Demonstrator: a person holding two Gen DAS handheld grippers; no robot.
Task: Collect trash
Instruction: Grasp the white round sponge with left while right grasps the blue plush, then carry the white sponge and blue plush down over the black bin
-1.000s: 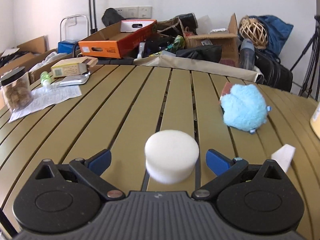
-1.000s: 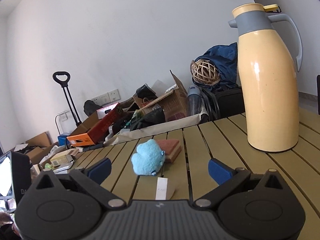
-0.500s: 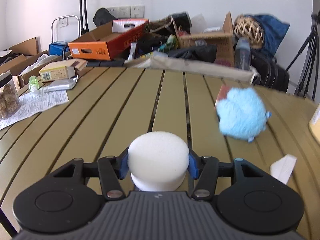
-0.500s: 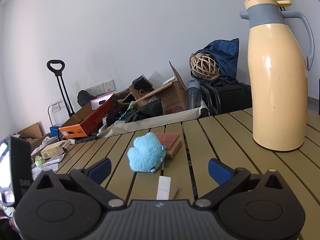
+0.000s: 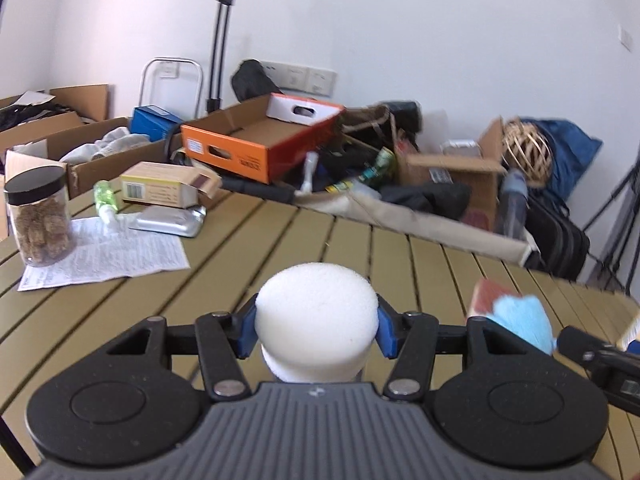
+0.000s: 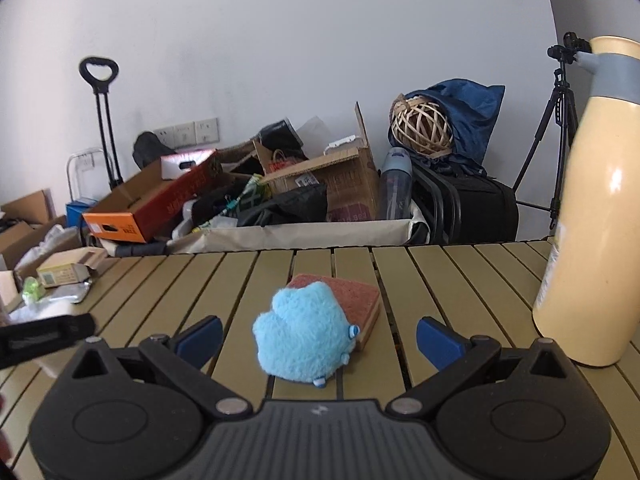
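Pinching the white foam puck (image 5: 316, 312) by its round sides, the left gripper (image 5: 316, 326) carries it above the slatted table (image 5: 248, 248); it looks light and squashy. The right gripper (image 6: 318, 338) gapes, empty.

Left hand-held gripper (image 5: 316, 330) clamped on white foam puck (image 5: 316, 316), blue pads pressing both sides. Slatted tabletop (image 5: 256, 256) behind. Snack jar (image 5: 38, 216) on printed sheet (image 5: 120, 256) at 10 o'clock; blue plush toy (image 5: 524, 322) at 3 o'clock.
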